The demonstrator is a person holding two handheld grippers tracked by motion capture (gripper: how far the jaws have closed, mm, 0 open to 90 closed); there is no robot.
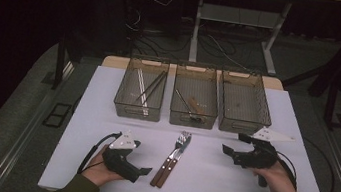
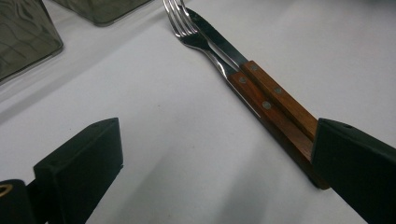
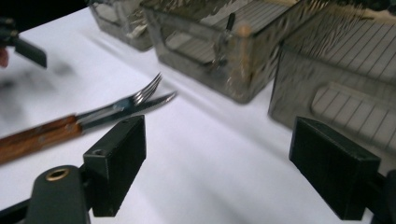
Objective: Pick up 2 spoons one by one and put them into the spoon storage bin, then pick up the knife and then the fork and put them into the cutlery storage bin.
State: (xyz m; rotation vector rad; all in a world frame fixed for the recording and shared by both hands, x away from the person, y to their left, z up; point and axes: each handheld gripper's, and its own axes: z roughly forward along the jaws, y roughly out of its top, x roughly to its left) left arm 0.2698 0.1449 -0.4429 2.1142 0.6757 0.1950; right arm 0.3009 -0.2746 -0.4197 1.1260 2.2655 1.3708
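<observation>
With both grippers empty and nothing lifted, looks like a cutlery sort into bins, mid-job. Fork (image 1: 181, 143) and knife (image 1: 172, 163) flat on table (image 1: 98, 166), side by side, touching along the wooden handles, tines and blade pointing at the bins, handles toward the person; centred between the hands, so reachable from either side. Three mesh bins in a row along the far edge: left bin (image 1: 141, 88) with long thin pieces, possibly chopsticks; mid bin (image 1: 195, 97) with a couple of utensils, too small to name; right bin (image 1: 244, 103) apparently bare, so probably the destination for one of the pair. Left gripper (image 1: 143, 173) resting low on table just left of the handle ends, jaws wide apart, holding nothing; in left gripper view, right jaw sits in front of the handle butts, no contact evident, pair not between the pads. Right gripper (image 1: 230, 144) right of the fork head, near right bin's front wall, jaws wide apart, nothing between them; right gripper view blurred, aimed past the tines toward the bins. Handles touching means a clean single pick needs separating first or pinching at the fork neck, where the two diverge a little.
</observation>
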